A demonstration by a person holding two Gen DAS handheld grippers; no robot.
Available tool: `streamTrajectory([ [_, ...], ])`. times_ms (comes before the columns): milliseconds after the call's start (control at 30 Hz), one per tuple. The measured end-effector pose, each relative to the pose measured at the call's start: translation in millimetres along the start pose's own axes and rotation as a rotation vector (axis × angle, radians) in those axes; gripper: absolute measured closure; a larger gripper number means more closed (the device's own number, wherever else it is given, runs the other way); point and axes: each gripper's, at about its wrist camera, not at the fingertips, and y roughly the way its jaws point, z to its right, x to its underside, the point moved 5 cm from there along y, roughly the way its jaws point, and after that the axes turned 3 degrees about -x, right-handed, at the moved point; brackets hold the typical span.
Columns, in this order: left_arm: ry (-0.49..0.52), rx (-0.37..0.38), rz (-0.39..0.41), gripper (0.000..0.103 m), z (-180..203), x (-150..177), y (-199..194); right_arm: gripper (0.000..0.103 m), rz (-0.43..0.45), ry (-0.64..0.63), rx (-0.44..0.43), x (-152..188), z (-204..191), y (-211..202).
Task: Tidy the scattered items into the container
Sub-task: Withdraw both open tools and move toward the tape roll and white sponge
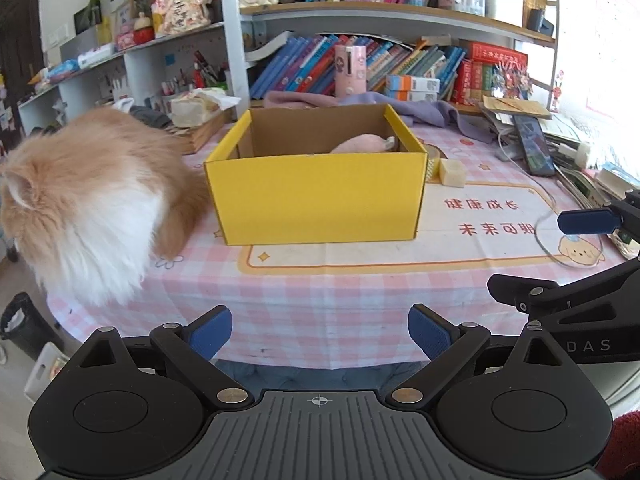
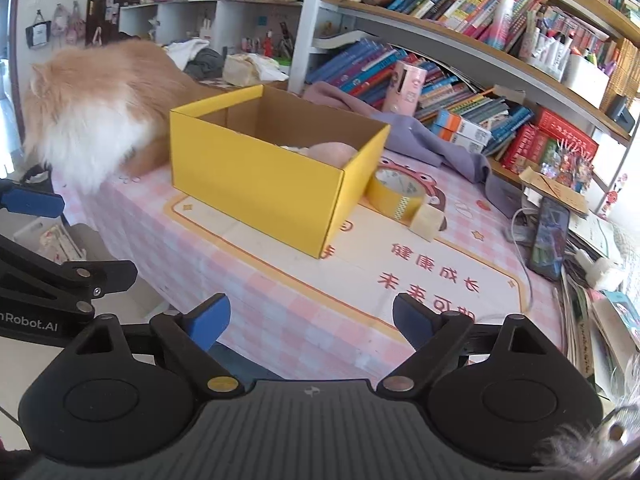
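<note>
A yellow cardboard box (image 1: 320, 196) stands open on the pink checked tablecloth; it also shows in the right wrist view (image 2: 260, 176). A pink soft item (image 1: 362, 145) lies inside it (image 2: 334, 153). A yellow tape roll (image 2: 396, 194) and a cream block (image 2: 428, 221) sit on the cloth just right of the box; the block also shows in the left wrist view (image 1: 452, 172). My left gripper (image 1: 320, 334) is open and empty at the table's near edge. My right gripper (image 2: 312, 322) is open and empty, also at the near edge.
A fluffy orange and white cat (image 1: 92, 200) sits on the table left of the box (image 2: 96, 120). A phone (image 2: 550, 236) with a cable, a purple cloth (image 2: 432, 144), papers and bookshelves (image 1: 360, 64) crowd the back and right.
</note>
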Motion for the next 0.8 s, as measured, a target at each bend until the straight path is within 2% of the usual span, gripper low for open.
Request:
streamTrajectory([
  [367,0.066,0.02,-0.03,0.006,17.4,-2.2,12.3,0.014,-0.039,0.024,0.043,6.9,19.8,5.6],
  [800,0.125,0.113,-0.052,0.006,61.9,-15.1,34.5,0.014,-0.097,0.12,0.142,24.4,72.5,5.8],
])
